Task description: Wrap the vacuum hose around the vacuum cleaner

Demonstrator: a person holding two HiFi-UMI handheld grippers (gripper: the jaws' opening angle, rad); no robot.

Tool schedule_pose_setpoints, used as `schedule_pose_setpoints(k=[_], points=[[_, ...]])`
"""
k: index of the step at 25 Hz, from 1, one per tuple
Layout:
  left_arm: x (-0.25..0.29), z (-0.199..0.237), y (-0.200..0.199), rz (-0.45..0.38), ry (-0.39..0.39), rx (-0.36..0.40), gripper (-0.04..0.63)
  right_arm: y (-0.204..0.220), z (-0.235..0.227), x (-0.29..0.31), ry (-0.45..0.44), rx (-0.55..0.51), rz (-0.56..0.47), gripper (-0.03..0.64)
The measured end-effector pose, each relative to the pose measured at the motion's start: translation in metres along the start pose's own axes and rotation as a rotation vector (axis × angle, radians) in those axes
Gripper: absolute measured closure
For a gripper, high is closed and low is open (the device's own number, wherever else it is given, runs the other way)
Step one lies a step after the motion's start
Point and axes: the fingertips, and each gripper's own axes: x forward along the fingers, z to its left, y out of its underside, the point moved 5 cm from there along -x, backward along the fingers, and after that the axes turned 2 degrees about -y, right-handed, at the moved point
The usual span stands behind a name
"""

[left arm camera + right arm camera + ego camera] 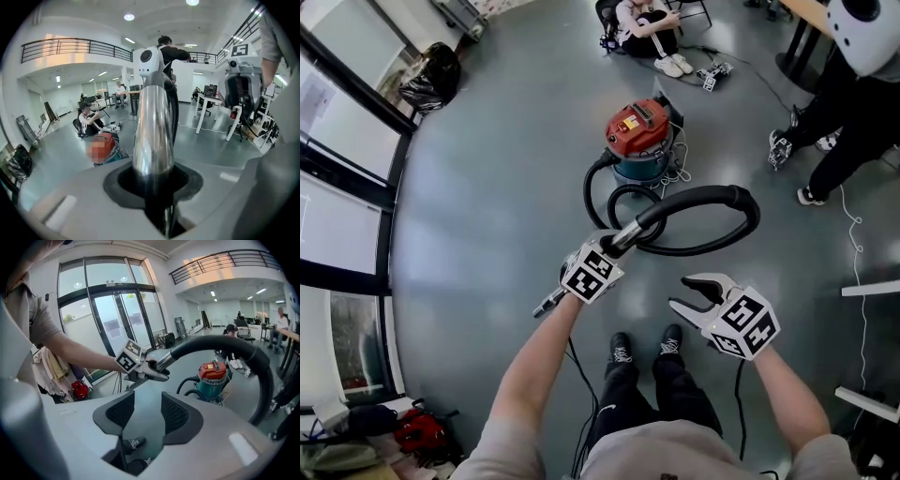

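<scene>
Half engaged: clamping the wand (634, 231) with the left gripper (616, 245), holding the right gripper (688, 292) parted, empty, seemingly nearest the hose loop (742, 214) arching ahead.

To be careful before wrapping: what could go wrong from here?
1. Only the left gripper holds the tube; the right gripper is open and empty, so the hose loop may swing or twist the tube loose.
2. A cable lies by the shoes; stepping to the vacuum, the person could trip.
</scene>
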Motion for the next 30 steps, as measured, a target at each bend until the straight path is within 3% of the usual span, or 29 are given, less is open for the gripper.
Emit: schedule_pose_setpoints(k=[8, 13, 19, 23, 30], points=[[-0.006, 0.010, 0.004, -0.105, 0.002, -0.165, 0.493, 0.023, 0.010, 0.062, -0.024, 0.140, 0.012, 0.419], [-0.009, 0.006, 0.010, -0.136, -0.008, -0.280, 0.493, 0.038, 0.009, 0.091, 0.027, 0.249, 0.001, 0.417], [-0.007, 0.002, 0.009, -0.200, -0.017, -0.418, 0.493, 0.088, 0.027, 0.127, 0.100, 0.323, 0.056, 0.407], [0.000, -0.007, 0.003, -0.216, -0.011, -0.477, 0.493, 0.112, 0.041, 0.152, 0.092, 0.372, 0.073, 0.348], [0.013, -0.063, -0.001, -0.187, -0.020, -0.597, 0.493, 0.169, 0.065, 0.174, 0.060, 0.415, 0.071, 0.295]])
